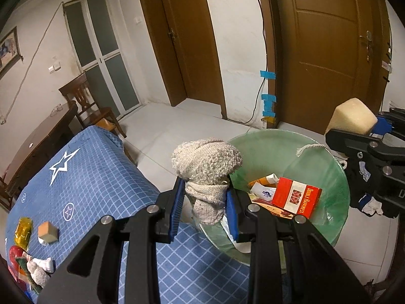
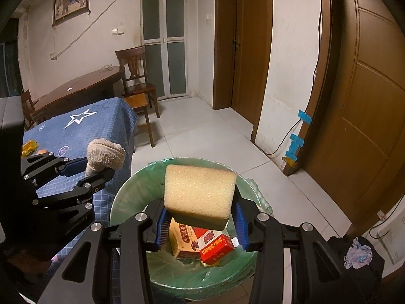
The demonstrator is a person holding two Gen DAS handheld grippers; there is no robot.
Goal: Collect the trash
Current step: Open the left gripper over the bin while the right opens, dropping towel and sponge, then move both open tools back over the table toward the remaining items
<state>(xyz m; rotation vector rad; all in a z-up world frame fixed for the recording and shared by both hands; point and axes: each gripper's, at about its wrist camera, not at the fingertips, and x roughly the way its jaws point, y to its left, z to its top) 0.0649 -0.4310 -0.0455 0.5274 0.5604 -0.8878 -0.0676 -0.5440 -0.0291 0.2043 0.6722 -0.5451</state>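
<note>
left gripper (image 1: 205, 202): clamped on the rolled towel (image 1: 207, 167) by its lower, narrow end; bulky top sticks out above the pads. Sits over the bin's table-side rim, not over the middle.
right gripper (image 2: 201, 224): clamped on the sponge block (image 2: 200, 192) at its lower edge, directly above the bin's opening.
bin (image 2: 131, 195): green liner, open, on the floor just beside the blue-clothed table (image 1: 96, 177). Already holds the red carton (image 2: 216, 248), an orange box (image 2: 182, 240) and some paper under them.
risk 1: towel is top-heavy and held low; if let go here it likely tips toward the table side of the bin, hits the rim and lands on the cloth or floor.
risk 2: sponge is light and springy; judged likely to bounce off the cartons, could hop out over the bin's far rim.
risk 3: both grippers crowd the bin's mouth; a sideways move could knock fingers together or drag the liner off the rim.
count, held: 1 towel, 1 sponge.
count, in bin: 2 cartons clear; paper scraps uncountable.
count, left on table away from bin: 1 gold wrapper (image 1: 23, 229), 1 tan cube (image 1: 48, 231), 1 red item (image 1: 15, 253), a mixed heap at the picture's edge, number unclear.
</note>
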